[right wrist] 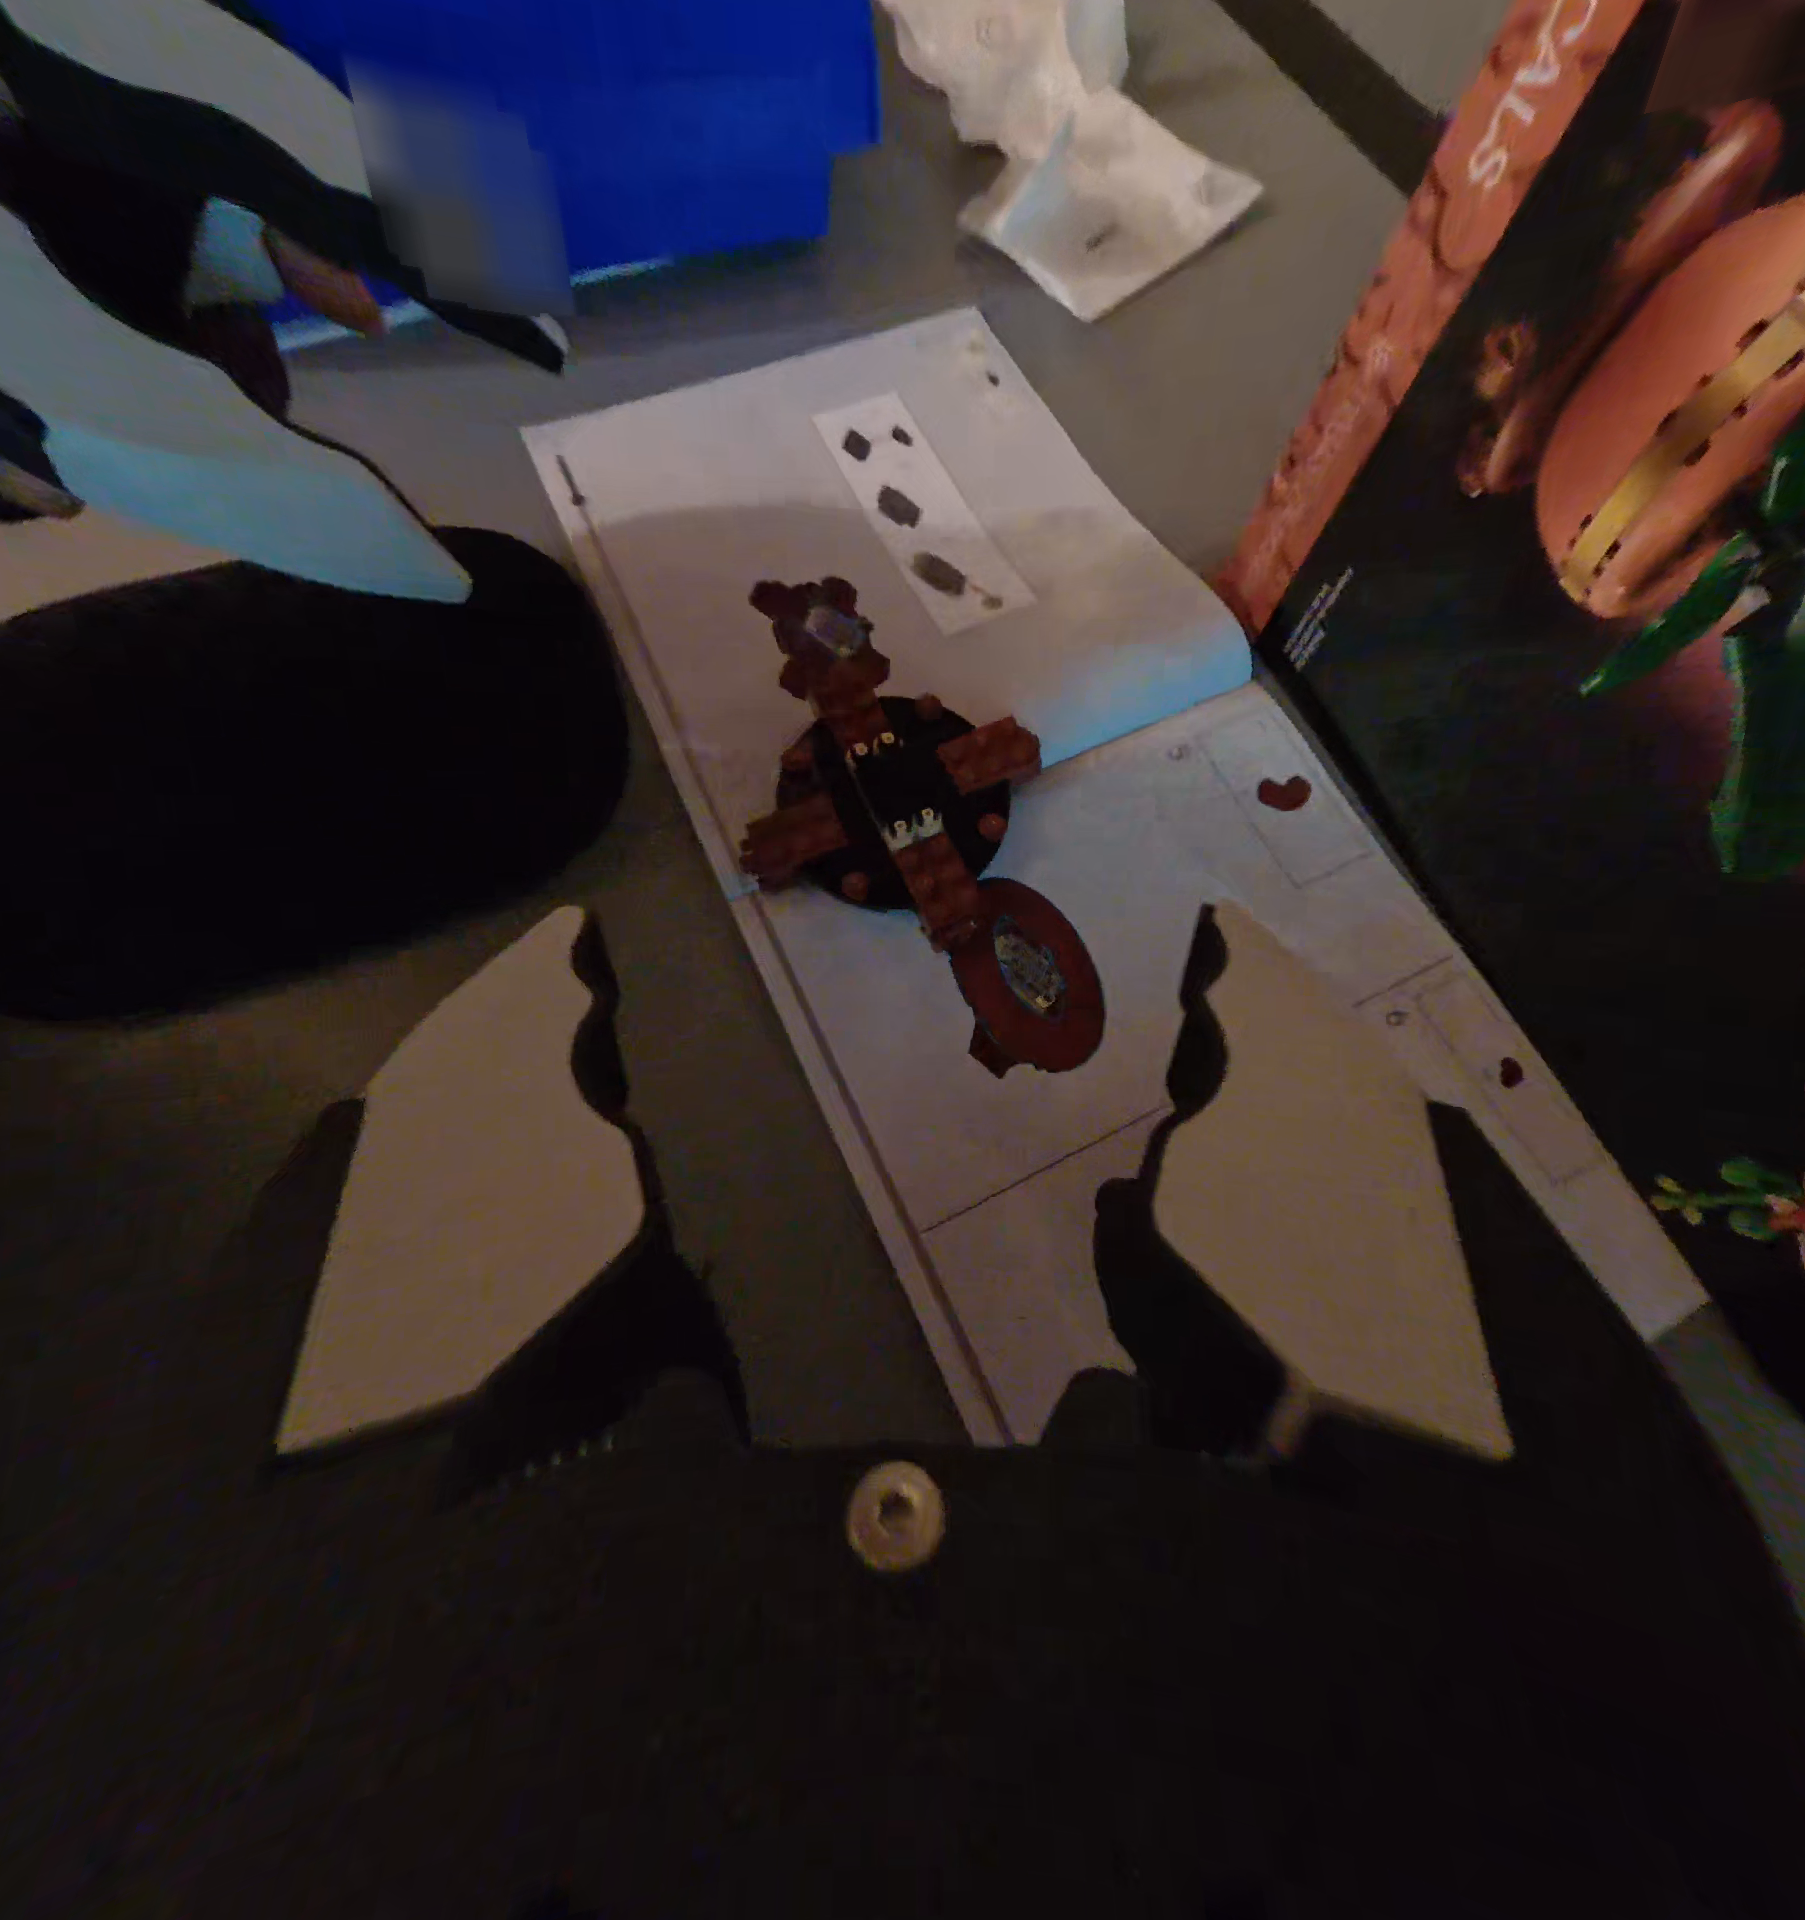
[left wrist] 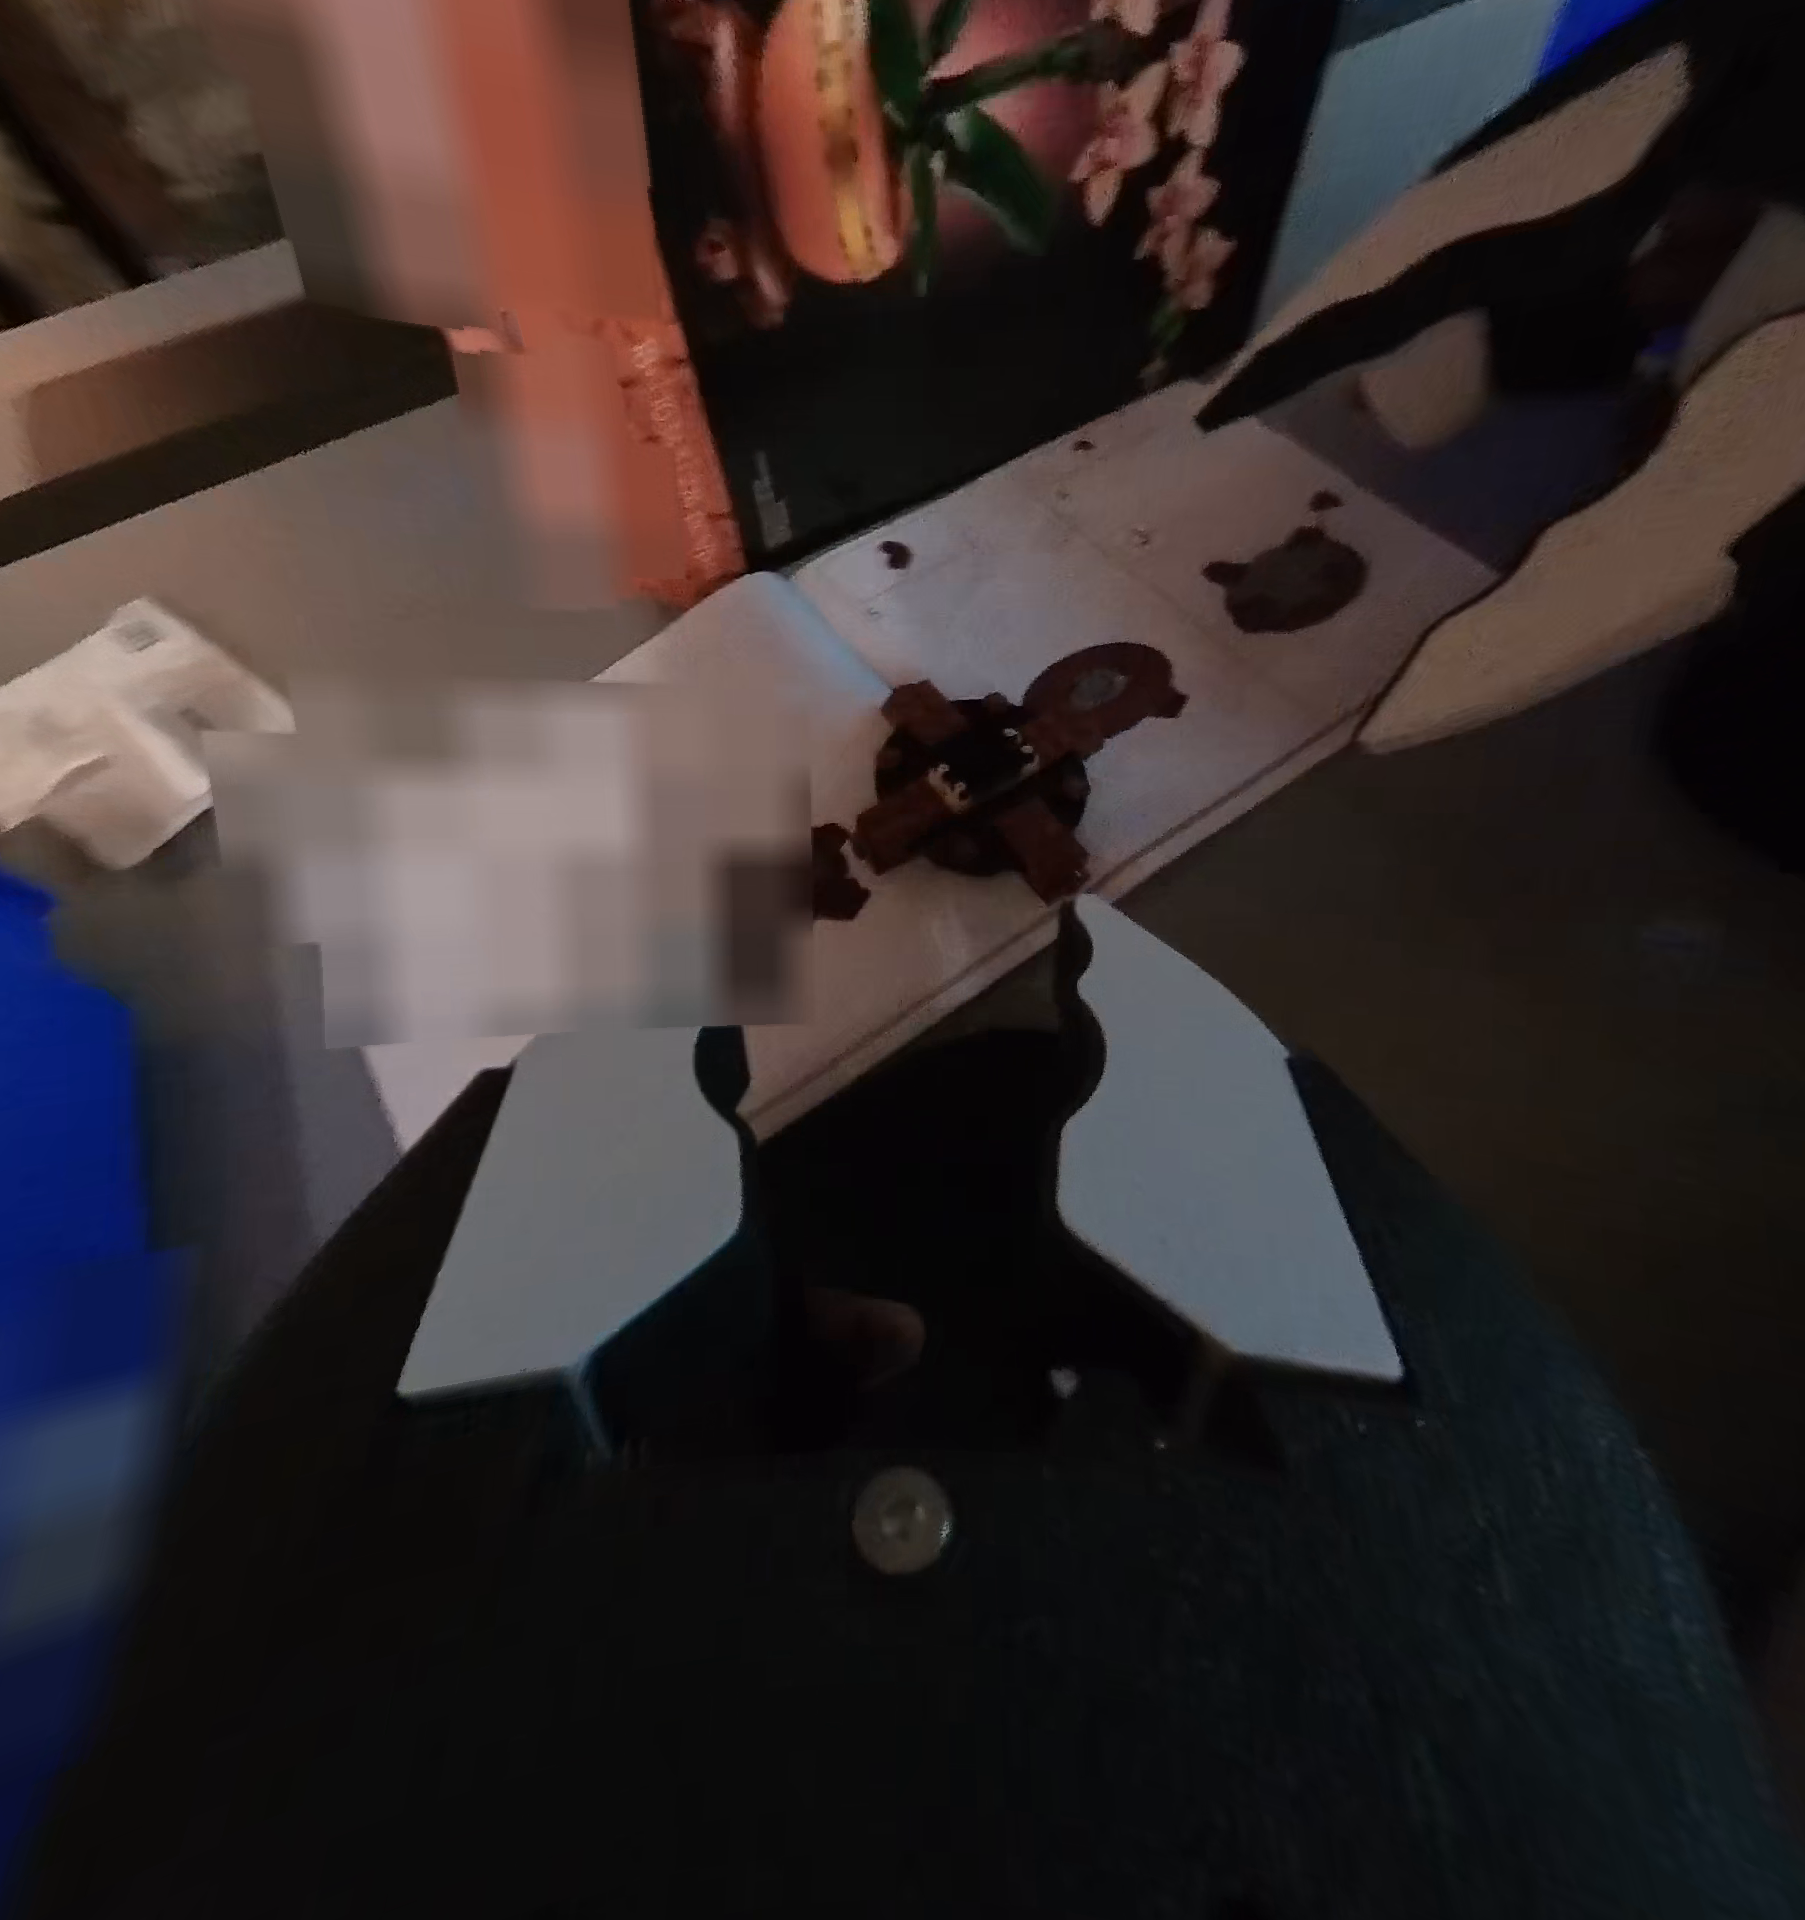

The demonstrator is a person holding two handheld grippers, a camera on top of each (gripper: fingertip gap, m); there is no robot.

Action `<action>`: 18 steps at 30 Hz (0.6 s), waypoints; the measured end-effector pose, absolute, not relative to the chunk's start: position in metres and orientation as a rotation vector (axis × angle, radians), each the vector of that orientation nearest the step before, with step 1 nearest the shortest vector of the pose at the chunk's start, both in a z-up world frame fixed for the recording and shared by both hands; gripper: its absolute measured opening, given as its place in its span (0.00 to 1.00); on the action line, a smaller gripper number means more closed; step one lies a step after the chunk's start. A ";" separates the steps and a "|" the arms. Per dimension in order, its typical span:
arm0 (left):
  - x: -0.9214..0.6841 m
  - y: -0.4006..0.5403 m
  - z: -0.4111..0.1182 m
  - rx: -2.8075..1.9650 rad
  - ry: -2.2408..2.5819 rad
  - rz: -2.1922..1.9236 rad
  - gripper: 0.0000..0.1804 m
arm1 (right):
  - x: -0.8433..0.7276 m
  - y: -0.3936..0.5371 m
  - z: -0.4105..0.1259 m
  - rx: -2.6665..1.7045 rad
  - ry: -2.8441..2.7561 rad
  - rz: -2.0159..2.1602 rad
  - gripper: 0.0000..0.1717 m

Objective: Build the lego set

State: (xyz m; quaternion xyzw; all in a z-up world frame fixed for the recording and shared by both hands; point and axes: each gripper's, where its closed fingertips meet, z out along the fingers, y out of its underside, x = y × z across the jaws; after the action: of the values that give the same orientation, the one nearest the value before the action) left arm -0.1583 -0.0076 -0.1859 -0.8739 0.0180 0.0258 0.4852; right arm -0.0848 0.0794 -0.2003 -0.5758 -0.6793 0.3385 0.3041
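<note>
My right gripper (right wrist: pixel 893 925) stood wide apart and empty, its tips just short of the brown-and-black brick assembly (right wrist: pixel 882 800) on the open instruction booklet (right wrist: pixel 1168 862). My left gripper (left wrist: pixel 898 997) looked partly open, though blur hid its left tip. At my right's three o'clock stood the set's box (right wrist: pixel 1500 623). A clumsy pinch could probably snap off a brown arm.

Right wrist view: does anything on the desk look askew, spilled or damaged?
Nothing looks spilled or broken. The brown and black brick model sits on the open instruction booklet, across its fold. A crumpled white plastic bag lies beyond the booklet. Both the right gripper and the left gripper are open and hold nothing.
</note>
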 end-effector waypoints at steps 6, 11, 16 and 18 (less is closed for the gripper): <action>-0.158 0.004 -0.206 -2.083 0.181 -0.189 0.03 | -0.108 0.069 -0.226 -1.664 -1.758 0.794 0.67; -0.159 0.008 -0.224 -2.115 0.213 -0.234 0.06 | -0.116 0.060 -0.231 -1.710 -1.675 0.920 0.61; -0.170 0.024 -0.234 -2.201 0.145 -0.107 0.20 | -0.101 0.058 -0.229 -1.746 -1.647 0.995 0.58; -0.172 0.029 -0.229 -2.183 0.131 -0.022 0.06 | -0.091 0.055 -0.225 -1.767 -1.651 1.063 0.57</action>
State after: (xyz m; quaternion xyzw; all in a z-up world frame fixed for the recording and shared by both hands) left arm -0.1723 0.0293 -0.2288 -0.8865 0.0530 -0.0090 0.4596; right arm -0.0907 0.0549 -0.2248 -0.6481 -0.6057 0.3899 0.2472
